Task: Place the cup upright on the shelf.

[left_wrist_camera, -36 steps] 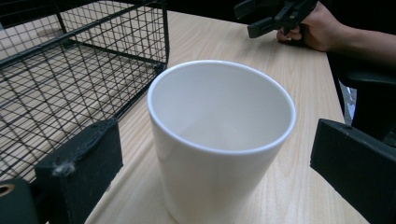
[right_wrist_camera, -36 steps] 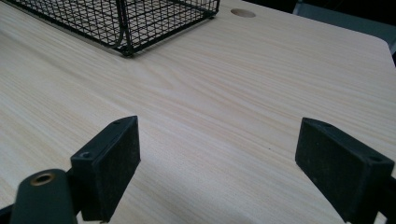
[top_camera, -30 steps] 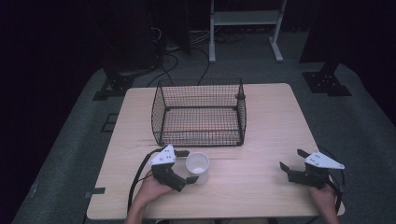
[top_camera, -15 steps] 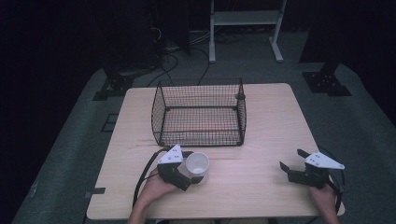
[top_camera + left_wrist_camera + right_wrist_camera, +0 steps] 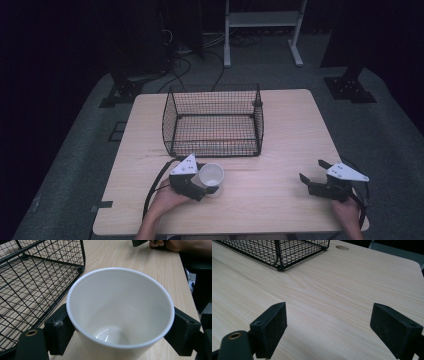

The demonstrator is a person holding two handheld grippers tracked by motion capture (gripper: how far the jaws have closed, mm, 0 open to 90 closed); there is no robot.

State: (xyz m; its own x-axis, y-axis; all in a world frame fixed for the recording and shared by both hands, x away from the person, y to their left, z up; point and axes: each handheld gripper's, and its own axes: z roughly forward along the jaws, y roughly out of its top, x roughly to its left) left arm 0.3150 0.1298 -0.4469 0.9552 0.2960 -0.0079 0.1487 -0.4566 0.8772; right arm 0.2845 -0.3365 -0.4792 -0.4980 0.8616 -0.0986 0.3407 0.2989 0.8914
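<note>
Cup point(image 5: 211, 175), white and empty, stands on the wooden table point(image 5: 280, 130) in the high view just in front of the black wire basket point(image 5: 214, 120), clasped by the left gripper point(image 5: 197, 184), while the right gripper point(image 5: 315, 180) rests near the table's right front corner with its jaws spread and empty. From the left gripper view, the cup point(image 5: 120, 312) sits pinched between both black jaws, the basket point(image 5: 32, 277) to its left. Looking along the right gripper view, wide-apart jaws frame bare table point(image 5: 329, 295), the basket point(image 5: 279, 250) farther off.

Dim lab or studio, black curtains point(image 5: 60, 45), floor cables point(image 5: 185, 65), stand bases point(image 5: 347, 87), lone wooden table point(image 5: 300, 130)
</note>
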